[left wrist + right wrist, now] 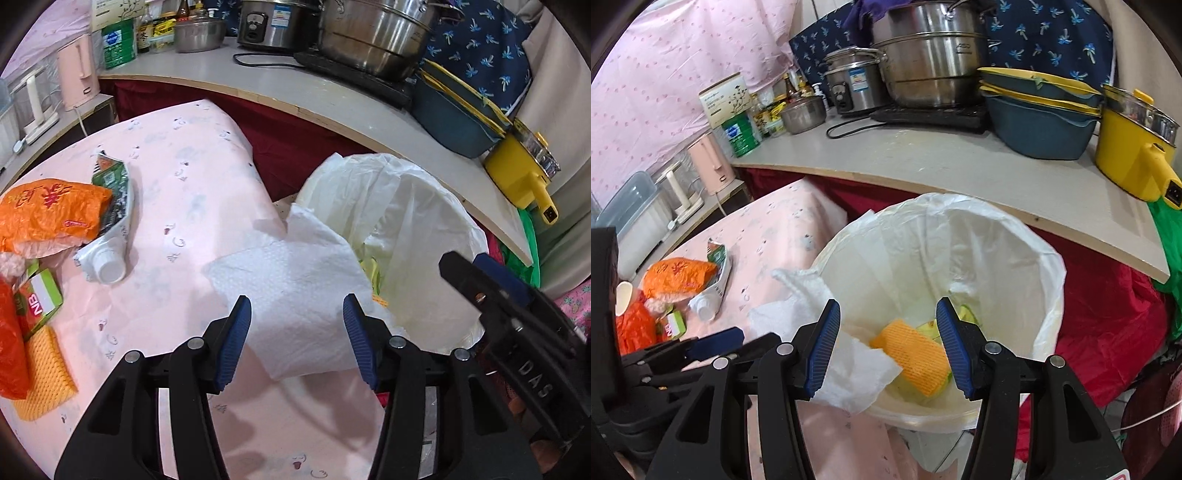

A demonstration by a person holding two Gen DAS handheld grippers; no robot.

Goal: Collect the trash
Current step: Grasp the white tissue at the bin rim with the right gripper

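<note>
The bin point(1049, 280) mouth is wide open, so a hand can drop straight in. A white paper towel point(295, 291) hangs over its near rim and partly blocks that side. The pink tabletop point(192, 206) has bare room in the middle. Trash point(55, 218) crowds its left edge. A shelf point(923, 166) sticks out behind the bin.

Bright, even indoor light is being cast; soft shadows are being thrown onto the pink tablecloth point(192, 206). Edges are being bent and vignetted by fisheye distortion.
</note>
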